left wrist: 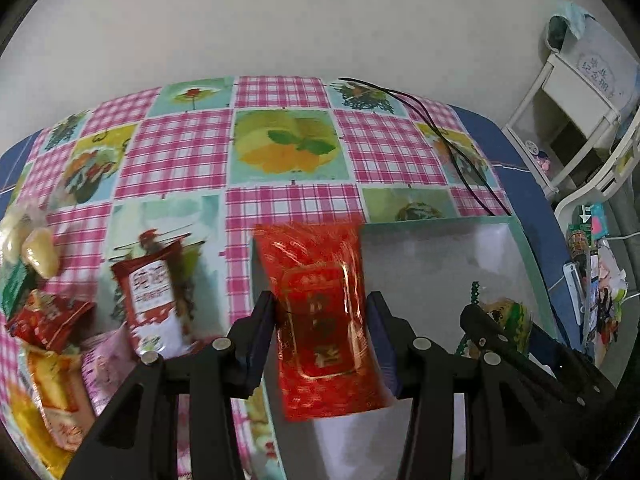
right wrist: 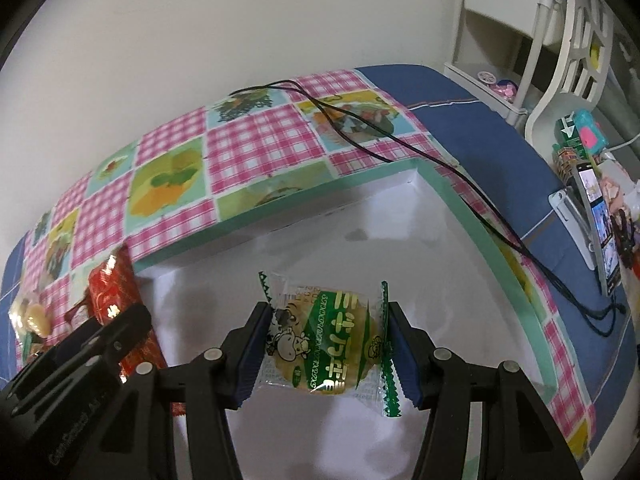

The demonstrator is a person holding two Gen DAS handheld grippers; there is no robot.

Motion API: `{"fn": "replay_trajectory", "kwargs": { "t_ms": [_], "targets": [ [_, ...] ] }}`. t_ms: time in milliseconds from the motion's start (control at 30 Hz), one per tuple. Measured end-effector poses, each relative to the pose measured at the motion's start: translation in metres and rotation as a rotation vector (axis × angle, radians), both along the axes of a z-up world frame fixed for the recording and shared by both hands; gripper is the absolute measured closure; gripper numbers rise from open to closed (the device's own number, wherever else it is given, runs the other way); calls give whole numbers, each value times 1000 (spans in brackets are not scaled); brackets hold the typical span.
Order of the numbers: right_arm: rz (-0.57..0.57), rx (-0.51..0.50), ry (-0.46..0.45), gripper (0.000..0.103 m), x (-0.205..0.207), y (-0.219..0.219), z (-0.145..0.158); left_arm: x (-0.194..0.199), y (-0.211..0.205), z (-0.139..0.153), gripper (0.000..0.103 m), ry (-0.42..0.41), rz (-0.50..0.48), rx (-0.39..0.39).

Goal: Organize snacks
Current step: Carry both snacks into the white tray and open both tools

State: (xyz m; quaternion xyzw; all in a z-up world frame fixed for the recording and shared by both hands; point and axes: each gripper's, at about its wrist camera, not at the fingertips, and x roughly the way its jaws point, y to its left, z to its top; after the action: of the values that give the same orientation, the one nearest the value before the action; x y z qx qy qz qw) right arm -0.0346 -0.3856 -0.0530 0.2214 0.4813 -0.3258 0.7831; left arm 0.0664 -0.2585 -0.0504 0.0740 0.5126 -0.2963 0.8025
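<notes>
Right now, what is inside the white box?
The white box shows only bare floor. The green snack packet in the right gripper and the red packet in the left gripper hide the floor beneath them.

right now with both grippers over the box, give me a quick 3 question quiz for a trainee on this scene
1. True or false: the left hand-held gripper holds a red foil packet.
2. What does the right hand-held gripper hold? A) a yellow bag B) a green-printed clear packet C) nothing
3. What runs across the checked tablecloth behind the mint-rimmed box?

Key: 1 true; 2 B; 3 a black cable.
</notes>
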Motion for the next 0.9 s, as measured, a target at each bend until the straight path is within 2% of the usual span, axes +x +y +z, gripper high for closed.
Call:
{"fn": "replay_trajectory", "kwargs": {
  "t_ms": [233,300,367,467,567,667,767,867,900],
  "targets": [
    [-21,17,18,43,5,-10,-12,-3,-11,1,53,-28,-34,2],
    [-25,27,21,41,5,-10,-13,-2,-11,1,49,-33,-26,22],
    [-31,35,22,40,4,-11,-14,0,-7,1,37,-20,-11,38],
    [-30,44,26,37,2,-10,-13,3,1,2,28,0,7,45],
    [-20,54,19,32,0,-7,-8,5,9,5,27,16,22,57],
    [1,53,28,31,-1,4,-4,6,19,10,26,23,39,82],
    [19,63,34,31,-2,13,-2,3,28,17,17,16,47,93],
    [38,70,36,31,-4,24,2,-1,40,25,17,13,65,97],
    [50,69,36,28,-6,30,4,-2,44,27,17,12,72,95]
  ]
}}
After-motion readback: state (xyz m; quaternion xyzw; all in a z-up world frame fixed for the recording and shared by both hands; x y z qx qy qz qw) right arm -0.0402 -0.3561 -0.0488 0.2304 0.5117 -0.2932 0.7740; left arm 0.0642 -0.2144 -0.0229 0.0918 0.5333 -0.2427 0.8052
